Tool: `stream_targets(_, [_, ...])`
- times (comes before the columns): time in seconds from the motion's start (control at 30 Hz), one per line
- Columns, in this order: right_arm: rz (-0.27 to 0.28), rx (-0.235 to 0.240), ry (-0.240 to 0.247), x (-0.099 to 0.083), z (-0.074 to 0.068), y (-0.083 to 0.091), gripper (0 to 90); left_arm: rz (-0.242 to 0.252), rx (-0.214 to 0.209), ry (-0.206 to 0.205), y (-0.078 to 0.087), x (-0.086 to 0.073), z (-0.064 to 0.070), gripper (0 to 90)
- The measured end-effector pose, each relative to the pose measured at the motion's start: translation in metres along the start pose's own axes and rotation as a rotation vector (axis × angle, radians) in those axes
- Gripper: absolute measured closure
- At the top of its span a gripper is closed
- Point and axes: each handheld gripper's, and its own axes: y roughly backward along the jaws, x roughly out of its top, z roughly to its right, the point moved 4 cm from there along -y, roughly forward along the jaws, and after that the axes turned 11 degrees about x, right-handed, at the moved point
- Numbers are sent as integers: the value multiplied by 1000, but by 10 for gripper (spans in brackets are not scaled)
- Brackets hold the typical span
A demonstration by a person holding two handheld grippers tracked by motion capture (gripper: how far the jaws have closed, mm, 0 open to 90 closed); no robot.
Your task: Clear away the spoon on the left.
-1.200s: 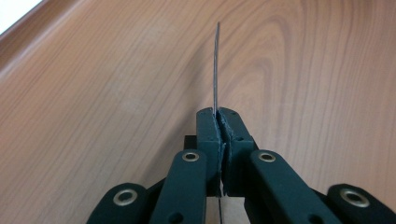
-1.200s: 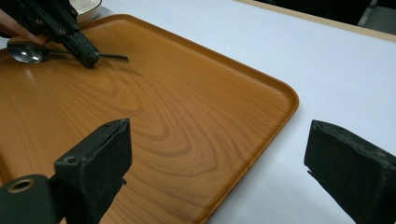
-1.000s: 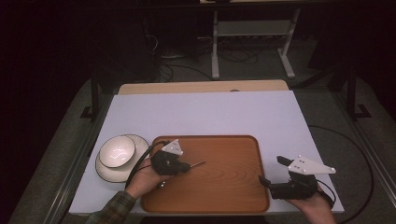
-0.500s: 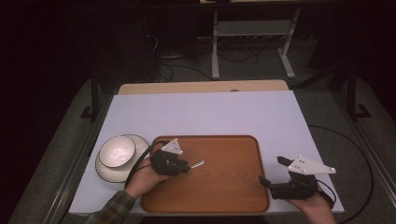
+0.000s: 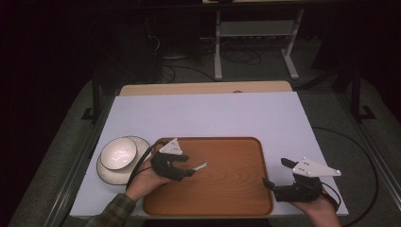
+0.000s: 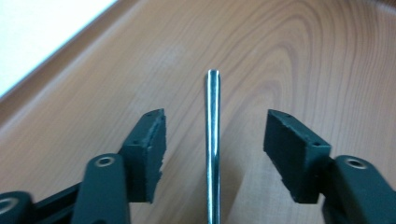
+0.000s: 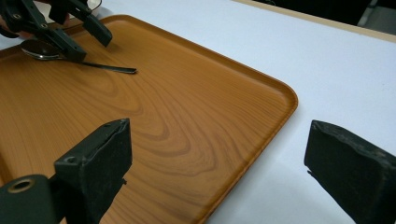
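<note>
Spoon (image 6: 213, 140) lies on the wooden tray (image 5: 227, 189); my left gripper (image 6: 214, 140) straddles its handle, jaws apart; right gripper (image 7: 224, 177) gapes wide.

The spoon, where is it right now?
In the high view the spoon lies on the left part of the wooden tray, its handle between the open jaws of the left gripper, right of the bowl.

The tray (image 5: 227, 189) is smooth wood-grain with a soft sheen. The spoon (image 6: 213, 140) is polished, mirror-bright metal. Matt white covers the counter (image 5: 213, 118). The bowl (image 5: 118, 153) looks glossy white.
</note>
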Motion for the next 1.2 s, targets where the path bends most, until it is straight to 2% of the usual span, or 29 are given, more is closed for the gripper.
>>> stream_targets(0.1, [-3, 0, 2, 0, -1, 0, 68, 20, -3, 20, 5, 1, -1, 319])
stream_targets(0.17, [1, 2, 4, 1, -1, -1, 68, 37, -10, 26, 8, 1, -1, 260])
stream_targets(0.33, [2, 1, 3, 0, -1, 0, 68, 62, 7, 24, 17, 3, -3, 212])
stream_targets(0.6, [12, 2, 2, 2, -1, 2, 68, 121, 68, 54, 50, -5, -13, 202])
stream_targets(0.67, [13, 3, 1, 2, -1, 2, 68, 122, 75, 57, 53, -6, -14, 195])
stream_targets(0.73, [14, 4, 1, 2, -1, 2, 68, 135, 100, 73, 64, -13, -20, 187])
stream_targets(0.97, [18, 7, -1, 2, -2, 2, 68, 162, 134, 101, 82, -25, -27, 177])
stream_targets(1.03, [17, 9, 4, 2, -2, 2, 68, 190, 140, 111, 90, -29, -29, 175])
stream_targets(1.2, [20, 13, 6, 3, -3, 2, 68, 203, 155, 119, 99, -35, -31, 170])
